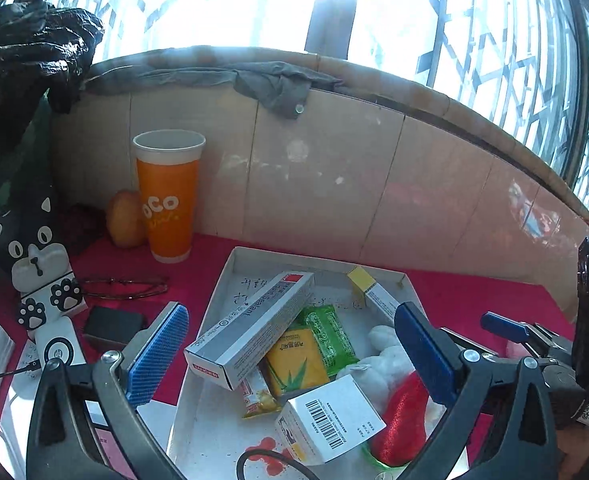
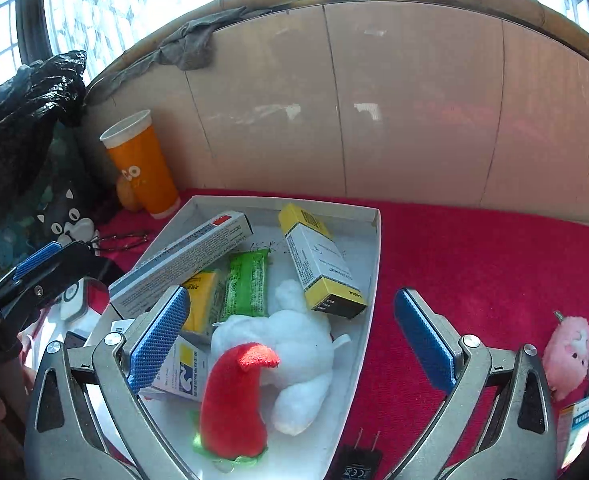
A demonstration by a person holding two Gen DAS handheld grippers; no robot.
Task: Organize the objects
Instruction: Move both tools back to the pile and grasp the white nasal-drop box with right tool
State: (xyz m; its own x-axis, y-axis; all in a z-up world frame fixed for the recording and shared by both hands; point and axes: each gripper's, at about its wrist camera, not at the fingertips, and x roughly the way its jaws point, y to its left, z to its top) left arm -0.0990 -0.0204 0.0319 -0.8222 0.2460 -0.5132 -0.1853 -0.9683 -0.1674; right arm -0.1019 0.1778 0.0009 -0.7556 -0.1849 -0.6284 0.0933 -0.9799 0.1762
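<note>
- Red cloth (image 2: 474,264) covers the table; white tray (image 2: 375,240) sits mid-cloth, near the back edge.
- Tray holds: long grey box (image 1: 250,326) along its left side, plush (image 2: 294,344) at the front, yellow-ended box (image 2: 320,260) in the back right corner.
- Orange cup (image 1: 169,196) upright at the cloth's back left corner.
- My left tongs (image 1: 290,350) and right tongs (image 2: 294,328): both wide open over the tray, gripping nothing.

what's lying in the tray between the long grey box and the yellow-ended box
A green packet lies between the long grey box and the yellow-ended box, on the white tray; the right wrist view shows it best.
</note>
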